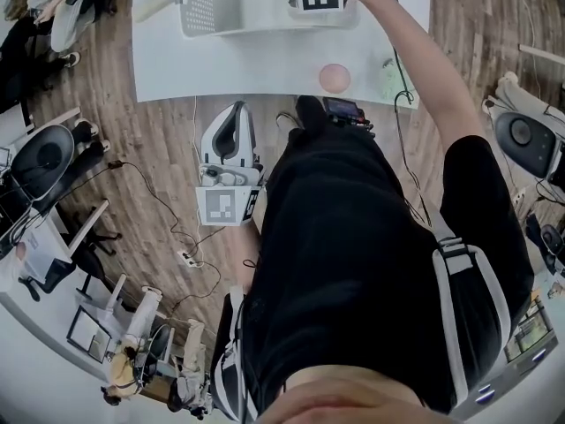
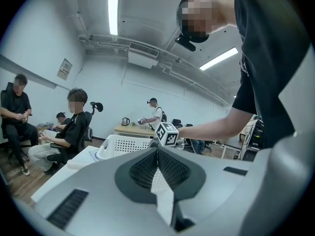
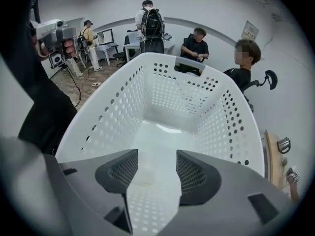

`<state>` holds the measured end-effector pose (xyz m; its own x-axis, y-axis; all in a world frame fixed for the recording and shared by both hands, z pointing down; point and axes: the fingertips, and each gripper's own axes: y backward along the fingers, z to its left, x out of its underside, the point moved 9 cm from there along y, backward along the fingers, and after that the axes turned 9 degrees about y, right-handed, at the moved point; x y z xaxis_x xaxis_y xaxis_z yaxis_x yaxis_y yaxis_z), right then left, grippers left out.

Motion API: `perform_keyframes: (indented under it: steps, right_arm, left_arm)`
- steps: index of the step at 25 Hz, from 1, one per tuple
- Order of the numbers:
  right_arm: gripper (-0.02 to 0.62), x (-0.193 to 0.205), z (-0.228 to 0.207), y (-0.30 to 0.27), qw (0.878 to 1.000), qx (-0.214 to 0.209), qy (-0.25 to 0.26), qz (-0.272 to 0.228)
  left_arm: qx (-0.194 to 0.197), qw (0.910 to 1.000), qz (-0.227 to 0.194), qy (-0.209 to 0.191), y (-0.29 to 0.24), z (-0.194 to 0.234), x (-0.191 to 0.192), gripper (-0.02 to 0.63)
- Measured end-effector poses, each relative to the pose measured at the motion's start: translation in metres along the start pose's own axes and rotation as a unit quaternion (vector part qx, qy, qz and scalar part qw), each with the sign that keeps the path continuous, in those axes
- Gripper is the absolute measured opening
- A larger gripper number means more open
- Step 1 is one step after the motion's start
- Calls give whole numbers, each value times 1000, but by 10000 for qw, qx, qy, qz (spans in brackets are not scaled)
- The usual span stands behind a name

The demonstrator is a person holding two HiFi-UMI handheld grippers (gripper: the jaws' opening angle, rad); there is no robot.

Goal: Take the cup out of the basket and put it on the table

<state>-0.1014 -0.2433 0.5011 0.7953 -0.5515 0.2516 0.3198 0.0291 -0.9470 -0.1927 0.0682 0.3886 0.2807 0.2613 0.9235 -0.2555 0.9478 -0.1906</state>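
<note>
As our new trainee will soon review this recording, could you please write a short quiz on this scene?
1. True or false: the jaws of the right gripper stand apart over the white basket.
2. Where is the left gripper?
A. Inside the basket
B. Held low beside the person, off the table
C. Resting on the tabletop
3. Fill in the blank: the round thing near the table's front edge is ____ in colour.

Key: 1 true; 2 B; 3 pink.
</note>
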Motion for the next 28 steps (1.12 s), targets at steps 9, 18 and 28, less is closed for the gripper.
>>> perform_keyframes:
  steps: [9,18,28]
  right_arm:
    - [244,-14,-1,-18,9945,-981,28,370]
    - [250,-2,19,-80,9798,-1841,-46,773]
    - [250,12,26,-116,9778,-1738,-203,1152]
  left_arm:
    - [-63,10000,-14,7,5,-2,0,21]
    - [-180,9998,53,67,8,3,2,21]
    - [-222,9997,132,29,7,0,4,21]
